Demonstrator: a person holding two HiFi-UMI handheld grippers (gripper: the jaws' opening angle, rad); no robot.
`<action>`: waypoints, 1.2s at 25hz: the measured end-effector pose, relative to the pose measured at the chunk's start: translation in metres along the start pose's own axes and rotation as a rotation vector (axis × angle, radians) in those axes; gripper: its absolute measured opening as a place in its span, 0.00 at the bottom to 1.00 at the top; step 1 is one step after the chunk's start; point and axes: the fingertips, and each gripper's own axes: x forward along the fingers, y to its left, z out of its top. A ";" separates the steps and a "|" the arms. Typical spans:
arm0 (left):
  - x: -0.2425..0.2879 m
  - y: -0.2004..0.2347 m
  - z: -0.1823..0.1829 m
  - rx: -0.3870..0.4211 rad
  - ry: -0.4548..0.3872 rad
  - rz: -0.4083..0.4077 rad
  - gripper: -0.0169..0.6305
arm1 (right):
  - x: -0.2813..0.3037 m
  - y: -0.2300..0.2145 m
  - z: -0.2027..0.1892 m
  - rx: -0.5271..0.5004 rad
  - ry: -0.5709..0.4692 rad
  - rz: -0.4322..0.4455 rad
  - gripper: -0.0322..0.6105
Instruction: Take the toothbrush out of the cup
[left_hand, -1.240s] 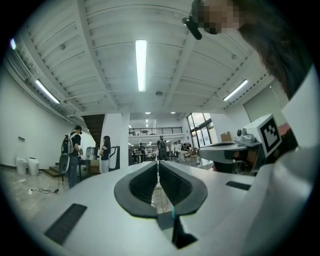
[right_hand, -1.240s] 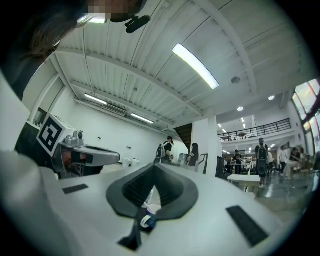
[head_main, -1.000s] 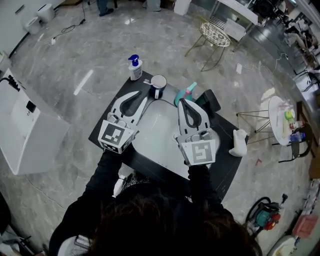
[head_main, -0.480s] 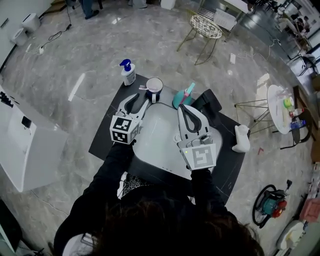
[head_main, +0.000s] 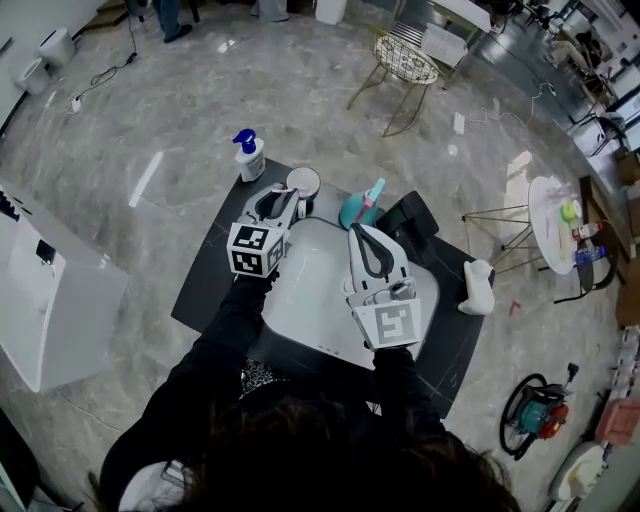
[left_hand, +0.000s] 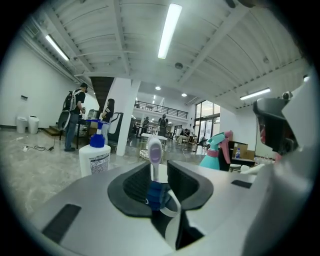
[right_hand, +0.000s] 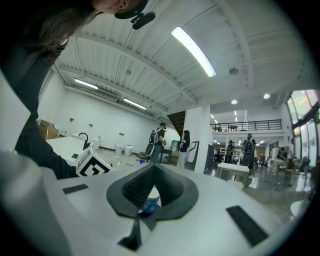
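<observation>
Stage, as judged: approach made, grasp not yet made.

Left gripper (head_main: 290, 197): set just beside the cup (head_main: 303, 180), on the person's side of it, on the dark counter (head_main: 205, 290) behind the sink (head_main: 320, 300). Jaws parted by a narrow slot, not clamped. Aligned in the left gripper view so as to frame the toothbrush (left_hand: 154, 150) upright in that slot: purple-and-white head above the jaw tips, neck close to the left pad, a sliver of space toward the right pad. Probable reason for the alignment: a centred pinch on the neck, with no sideways push on the cup.

Toothbrush location: in the cup, standing head-up, not lifted. Blue wall of the cup visible low between the pads.

Right gripper (head_main: 358, 232): placed over the sink, apart from the cup, tips near the teal spray bottle (head_main: 360, 207). Jaw tips pressed together, nothing gripped. In the right gripper view, only a blue-and-white shape, probably the cup, visible through the hollow behind the closed tips. Likely placed clear to leave the left side a free path; available to steady the cup if needed.

Surroundings: white pump bottle (head_main: 248, 157) near the cup on the left, close enough to be knocked by a wide swing.

Next move, as judged: close on the neck, then draw straight up along the axis of the brush. Avoid tilting; risk of tipping the cup, free-standing and light by the look of it.
</observation>
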 end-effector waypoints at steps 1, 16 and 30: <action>0.001 0.000 0.001 0.005 0.000 0.001 0.15 | 0.000 0.000 -0.001 0.001 0.003 0.000 0.06; -0.013 -0.009 0.036 0.083 -0.022 -0.033 0.08 | -0.006 -0.003 -0.015 0.043 0.025 0.001 0.06; -0.070 -0.071 0.131 0.222 -0.174 -0.099 0.08 | -0.010 -0.001 0.012 0.041 -0.060 0.049 0.06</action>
